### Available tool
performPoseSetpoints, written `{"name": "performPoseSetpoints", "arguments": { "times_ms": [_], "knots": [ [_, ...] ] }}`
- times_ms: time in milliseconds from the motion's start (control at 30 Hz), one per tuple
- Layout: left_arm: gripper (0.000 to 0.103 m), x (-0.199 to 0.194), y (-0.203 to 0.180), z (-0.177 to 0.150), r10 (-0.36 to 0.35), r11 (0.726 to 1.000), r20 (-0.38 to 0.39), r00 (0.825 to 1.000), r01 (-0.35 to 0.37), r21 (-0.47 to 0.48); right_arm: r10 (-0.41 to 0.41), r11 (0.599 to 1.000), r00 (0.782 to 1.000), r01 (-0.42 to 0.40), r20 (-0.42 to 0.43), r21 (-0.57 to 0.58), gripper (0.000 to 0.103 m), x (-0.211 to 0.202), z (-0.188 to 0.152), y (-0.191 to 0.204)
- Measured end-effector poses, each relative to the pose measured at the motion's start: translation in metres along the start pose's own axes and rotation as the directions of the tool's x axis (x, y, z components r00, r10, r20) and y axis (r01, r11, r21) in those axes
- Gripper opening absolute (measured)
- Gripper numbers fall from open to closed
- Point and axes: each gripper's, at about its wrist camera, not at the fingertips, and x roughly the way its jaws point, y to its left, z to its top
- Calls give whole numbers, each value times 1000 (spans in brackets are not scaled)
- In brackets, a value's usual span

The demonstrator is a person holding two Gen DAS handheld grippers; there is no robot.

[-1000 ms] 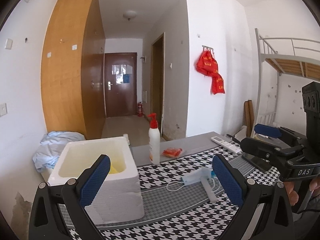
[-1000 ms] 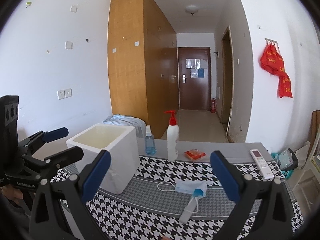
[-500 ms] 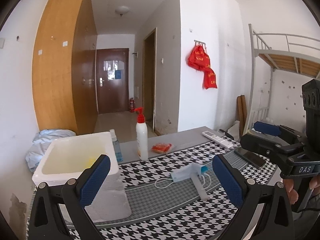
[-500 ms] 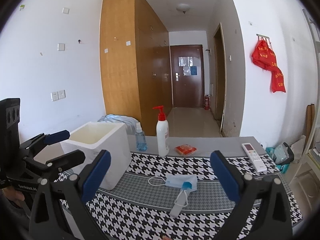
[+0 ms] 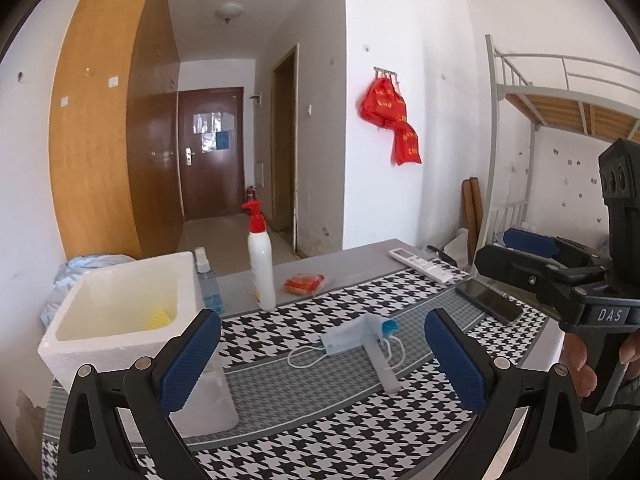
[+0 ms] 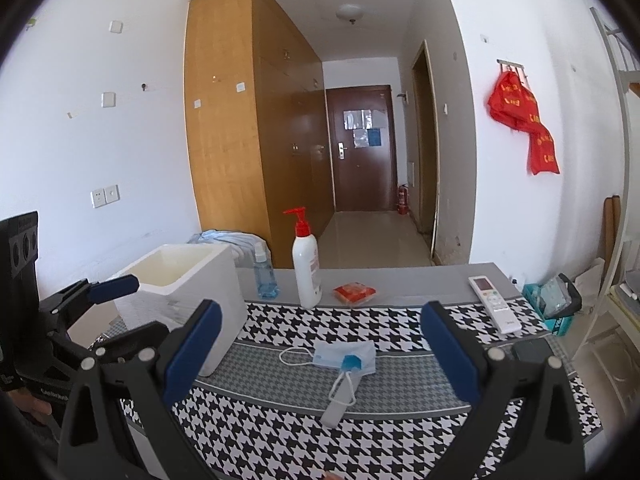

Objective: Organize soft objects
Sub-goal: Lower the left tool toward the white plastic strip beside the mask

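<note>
A blue face mask [image 5: 350, 336] [image 6: 344, 354] lies on the houndstooth cloth with a toothbrush [image 5: 380, 360] [image 6: 340, 396] across it. A white foam box [image 5: 132, 320] [image 6: 180, 280] stands at the left with something yellow [image 5: 158, 318] inside. An orange packet [image 5: 304, 282] [image 6: 354, 292] lies behind the cloth. My left gripper [image 5: 322, 364] is open and empty, hovering short of the mask. My right gripper [image 6: 320, 354] is open and empty, also above the cloth near the mask. Each gripper shows in the other's view, the right gripper [image 5: 524, 256] and the left gripper [image 6: 116, 308].
A white pump bottle [image 5: 260, 264] [image 6: 306, 268] and a small blue spray bottle [image 5: 206, 280] [image 6: 264, 274] stand behind the cloth. A remote [image 5: 420, 264] [image 6: 494, 304] and a black phone [image 5: 488, 300] [image 6: 530, 350] lie at the right. A bunk bed frame [image 5: 560, 92] stands to the right.
Both grippers have risen and tilted, so the table sits lower in both views. The left view has panned right, shifting the foam box leftward. Both jaws stay open.
</note>
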Motion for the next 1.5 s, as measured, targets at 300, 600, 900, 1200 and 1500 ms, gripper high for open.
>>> {"name": "performPoseSetpoints", "arguments": {
  "times_ms": [300, 600, 900, 1200, 1500],
  "knots": [
    [102, 12, -13, -6, -32, 999, -32, 999, 32, 15, -11, 1000, 1000, 11, -14, 16, 101, 3, -2, -12],
    [102, 30, -26, -14, -55, 998, -84, 995, 58, 28, -13, 1000, 1000, 13, -29, 22, 101, 8, -4, -19],
    [102, 49, -27, -23, -66, 997, -139, 988, 69, 17, -6, 999, 999, 8, -51, 36, 101, 17, -8, -28],
    [102, 68, -27, -31, -69, 998, -186, 980, 70, -1, -9, 999, 995, 13, -98, 41, 101, 32, -14, -35],
    [102, 86, -30, -41, -70, 998, -236, 969, 68, -17, -7, 999, 988, 14, -156, 43, 101, 49, -22, -44]
  ]
}}
